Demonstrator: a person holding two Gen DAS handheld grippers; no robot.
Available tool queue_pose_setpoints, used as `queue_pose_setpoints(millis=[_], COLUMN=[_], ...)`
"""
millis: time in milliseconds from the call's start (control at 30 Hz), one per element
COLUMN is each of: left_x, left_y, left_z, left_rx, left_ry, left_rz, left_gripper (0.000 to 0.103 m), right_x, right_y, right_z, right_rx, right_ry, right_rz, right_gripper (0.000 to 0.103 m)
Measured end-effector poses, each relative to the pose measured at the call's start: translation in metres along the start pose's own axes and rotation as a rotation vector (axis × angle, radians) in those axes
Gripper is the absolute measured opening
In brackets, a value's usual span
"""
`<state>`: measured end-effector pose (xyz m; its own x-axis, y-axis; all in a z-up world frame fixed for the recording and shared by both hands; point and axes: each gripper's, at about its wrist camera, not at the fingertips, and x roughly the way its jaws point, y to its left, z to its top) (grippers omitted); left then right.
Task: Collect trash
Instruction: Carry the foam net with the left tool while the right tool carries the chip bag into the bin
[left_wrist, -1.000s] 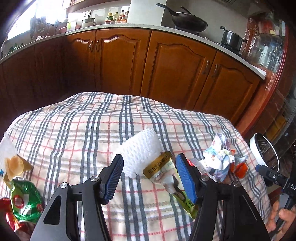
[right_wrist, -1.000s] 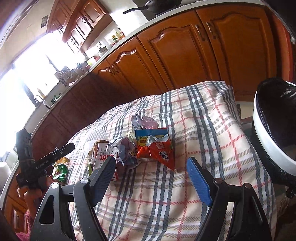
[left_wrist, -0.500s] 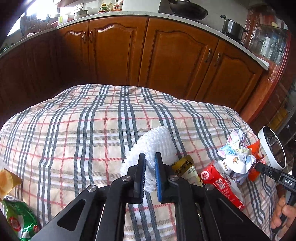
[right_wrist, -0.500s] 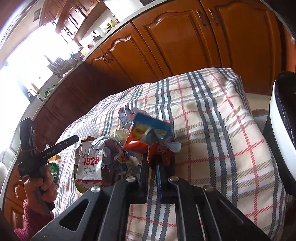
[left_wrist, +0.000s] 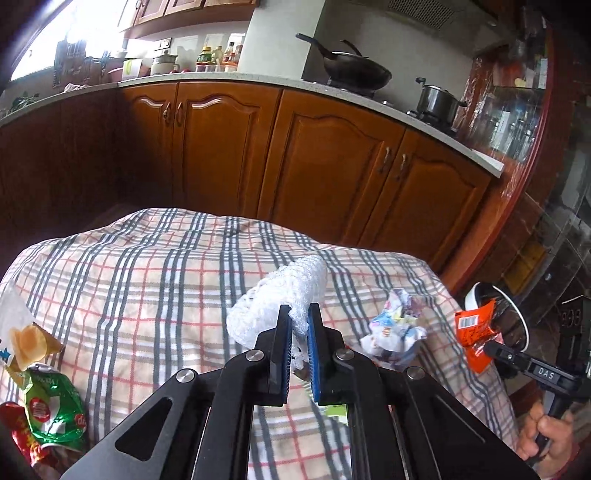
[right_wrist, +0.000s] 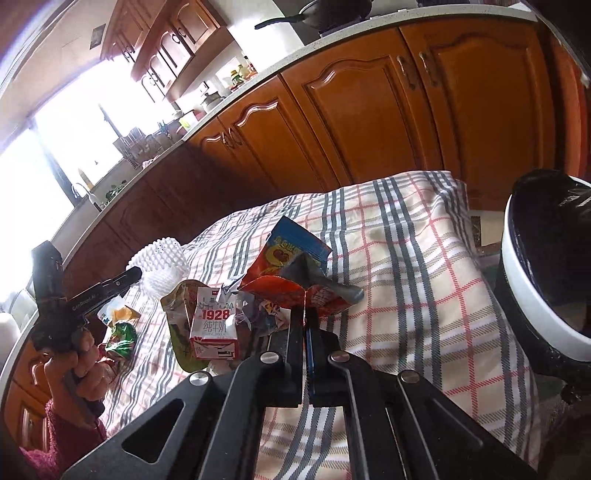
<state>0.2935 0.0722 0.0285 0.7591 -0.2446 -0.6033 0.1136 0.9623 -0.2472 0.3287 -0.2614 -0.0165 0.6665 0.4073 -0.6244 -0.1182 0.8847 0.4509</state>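
Left tool (left_wrist: 298, 325) clamped on white foam net (left_wrist: 280, 295), lifted off plaid surface (left_wrist: 147, 288), frame centre. Right tool (right_wrist: 305, 321) pinched shut on orange-blue snack wrapper (right_wrist: 291, 266), centre frame. Milk carton (right_wrist: 214, 328) left of it; black-lined bin (right_wrist: 532, 295) far right.

Each black gripper (left_wrist: 298, 314) has blue pads, silver screws; a fuzzy pink sleeve (right_wrist: 55, 439) shows.

Left gripper (left_wrist: 299, 317) pitched downward, jaws clamped together. Right gripper (right_wrist: 306, 321) likewise pitched down, jaws closed. Each handle gripped in a fist
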Motion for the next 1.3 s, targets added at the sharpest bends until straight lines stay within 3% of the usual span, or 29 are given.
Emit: queue_pose_setpoints(millis=[567,1300], left_x=[0.012,0.077], left_y=[-0.096,-0.177], left_z=[-0.007,0.009], left_rx=[0.167,0.272], left_ry=[0.039,0.11], left_rz=[-0.246,-0.359], left_gripper=[0.006,0.007], right_x=[-0.08,-0.127], right_y=[-0.044,-0.112], right_z=[-0.008,-0.002], right_rx=[0.05,0.134], right_ry=[-0.108,-0.177], right_rz=[-0.079,-0.178], right_gripper=[0.001,0.001])
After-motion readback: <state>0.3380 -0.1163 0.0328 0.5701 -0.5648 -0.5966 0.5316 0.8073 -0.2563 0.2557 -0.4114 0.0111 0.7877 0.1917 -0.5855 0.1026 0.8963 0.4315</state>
